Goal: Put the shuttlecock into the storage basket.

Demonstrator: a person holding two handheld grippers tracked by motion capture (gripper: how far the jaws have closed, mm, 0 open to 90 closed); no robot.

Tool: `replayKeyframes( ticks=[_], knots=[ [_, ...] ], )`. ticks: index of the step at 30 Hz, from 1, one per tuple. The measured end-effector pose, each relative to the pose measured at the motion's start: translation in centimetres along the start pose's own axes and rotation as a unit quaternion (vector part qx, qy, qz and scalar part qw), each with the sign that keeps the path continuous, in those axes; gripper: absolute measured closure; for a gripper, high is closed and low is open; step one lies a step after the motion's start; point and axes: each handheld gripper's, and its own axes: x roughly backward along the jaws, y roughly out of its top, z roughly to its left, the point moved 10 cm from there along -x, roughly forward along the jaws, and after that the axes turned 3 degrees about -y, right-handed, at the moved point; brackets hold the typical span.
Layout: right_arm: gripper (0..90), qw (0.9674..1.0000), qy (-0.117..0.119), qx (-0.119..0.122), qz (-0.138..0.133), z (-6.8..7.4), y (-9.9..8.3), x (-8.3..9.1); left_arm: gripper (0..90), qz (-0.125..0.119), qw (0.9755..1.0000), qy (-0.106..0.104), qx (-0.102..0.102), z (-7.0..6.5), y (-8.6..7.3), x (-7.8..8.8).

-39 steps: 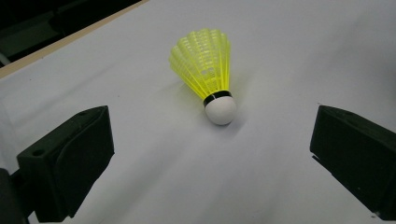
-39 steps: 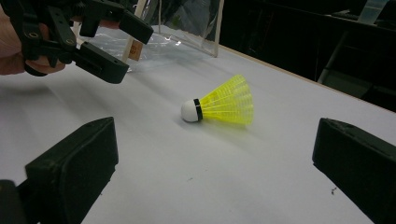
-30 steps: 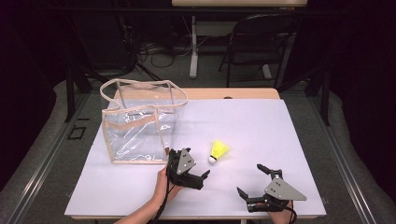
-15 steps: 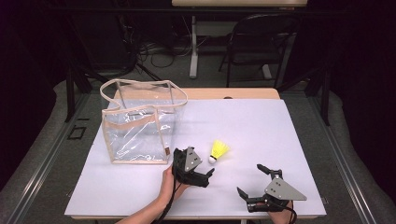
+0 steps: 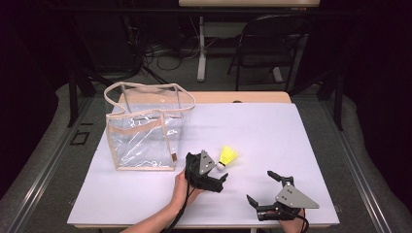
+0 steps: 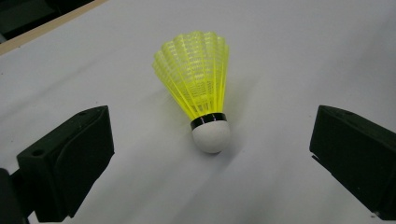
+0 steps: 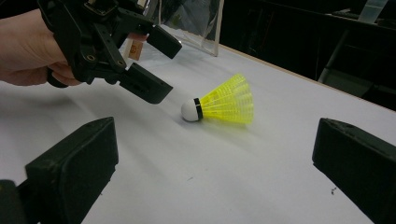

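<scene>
Yellow shuttlecock (image 5: 226,157) lying on white table (image 5: 272,136), open surface around; left gripper (image 6: 210,154) spread astride, untouching; right gripper (image 5: 265,187) agape near front edge.

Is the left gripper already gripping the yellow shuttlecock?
No, the left gripper has its jaws wide apart on either side of the shuttlecock, touching nothing.

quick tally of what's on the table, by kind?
shuttlecock, yellow: 1
clear bag: 1
hand-held gripper: 2, left hand-held gripper, right hand-held gripper, both open
Total: 4
</scene>
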Motion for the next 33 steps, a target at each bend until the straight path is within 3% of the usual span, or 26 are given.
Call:
replayKeyframes(
  ticks=[11, 21, 27, 33],
  knots=[
    [0.0, 1.0, 0.0, 0.0, 0.0, 0.0, 0.0, 0.1, 2.8, 0.007, 0.9999, -0.002, 0.008, -0.4, 0.5, -1.7],
    [0.0, 1.0, 0.002, -0.001, -0.001, 0.0, 0.0, 0.1, 20.8, 0.026, 0.999, 0.005, 0.036, -0.3, 0.6, -2.5],
    [0.0, 1.0, 0.003, 0.0, -0.002, 0.0, 0.0, 0.1, 30.5, 0.044, 0.9965, 0.001, 0.071, 0.0, 0.3, -3.2],
    [0.0, 1.0, 0.004, -0.001, -0.003, 0.1, 0.1, 0.1, 37.4, 0.058, 0.9945, -0.004, 0.087, 0.1, -0.3, -3.9]
  ],
)
